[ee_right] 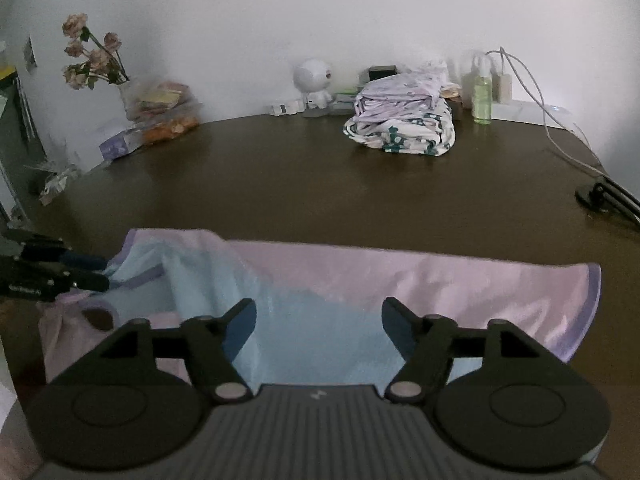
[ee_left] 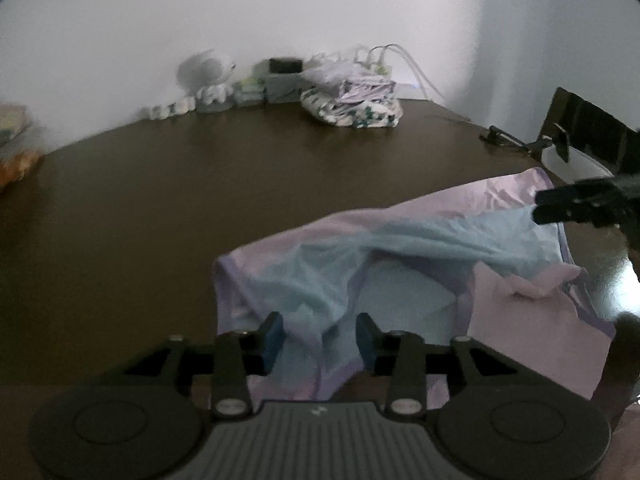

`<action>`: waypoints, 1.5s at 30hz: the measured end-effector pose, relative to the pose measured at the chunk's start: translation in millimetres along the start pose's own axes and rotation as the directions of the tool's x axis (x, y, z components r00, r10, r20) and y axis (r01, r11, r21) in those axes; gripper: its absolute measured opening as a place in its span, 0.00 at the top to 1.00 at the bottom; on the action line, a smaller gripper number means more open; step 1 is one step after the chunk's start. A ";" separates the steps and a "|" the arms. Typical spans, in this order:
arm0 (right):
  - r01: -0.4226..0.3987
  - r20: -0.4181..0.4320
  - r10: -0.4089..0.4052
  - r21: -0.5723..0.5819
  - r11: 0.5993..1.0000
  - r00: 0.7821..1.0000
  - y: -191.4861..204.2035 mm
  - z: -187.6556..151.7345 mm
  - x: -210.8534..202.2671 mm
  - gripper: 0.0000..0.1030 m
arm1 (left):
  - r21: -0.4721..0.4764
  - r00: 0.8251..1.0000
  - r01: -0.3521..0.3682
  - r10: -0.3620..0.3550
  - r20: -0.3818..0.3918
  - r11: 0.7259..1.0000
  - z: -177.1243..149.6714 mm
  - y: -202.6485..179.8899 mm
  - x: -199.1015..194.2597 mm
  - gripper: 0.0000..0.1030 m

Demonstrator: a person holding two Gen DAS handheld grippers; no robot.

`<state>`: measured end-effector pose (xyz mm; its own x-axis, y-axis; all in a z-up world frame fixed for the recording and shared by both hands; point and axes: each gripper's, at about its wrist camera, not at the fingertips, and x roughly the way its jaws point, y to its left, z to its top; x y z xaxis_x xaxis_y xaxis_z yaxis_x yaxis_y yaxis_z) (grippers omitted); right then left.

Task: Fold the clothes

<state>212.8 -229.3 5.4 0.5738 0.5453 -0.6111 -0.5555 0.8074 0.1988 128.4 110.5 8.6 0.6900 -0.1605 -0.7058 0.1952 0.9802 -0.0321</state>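
Hand-held gripper [ee_left: 320, 338] on our left and hand-held gripper [ee_right: 319, 330] on our right hover wide apart above the near-lying pink-and-blue garment [ee_right: 420, 276], stretched left-to-right along the counter [ee_right: 320, 184].

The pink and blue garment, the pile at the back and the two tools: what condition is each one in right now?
Pink and blue garment: rumpled, partly folded, lying on the table.
Pile of clothes: folded and stacked near the wall.
Left tool: open over the garment.
Right tool: open, gripping nothing.
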 end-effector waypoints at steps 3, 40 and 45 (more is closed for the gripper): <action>0.008 0.010 -0.009 0.050 0.999 1.000 -1.0 -11.4 -4.9 0.30 | -0.049 1.000 0.000 -0.001 -0.026 0.999 -2.0 3.6 2.6 0.61; 0.043 0.046 -0.051 0.158 0.986 0.998 -3.3 -30.0 -8.9 0.23 | 0.032 0.975 0.220 -0.218 -0.053 0.975 20.0 -37.1 -8.9 0.70; 0.036 0.025 -0.041 0.169 0.985 0.999 -6.5 -34.9 -4.7 0.23 | -0.005 0.956 0.266 -0.265 -0.128 0.964 20.9 -52.3 25.0 0.79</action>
<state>192.8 -244.9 -19.8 0.6114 0.5170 -0.5991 -0.4247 0.8532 0.3030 150.1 52.8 7.4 0.5185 -0.3982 -0.7567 0.3684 0.9026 -0.2226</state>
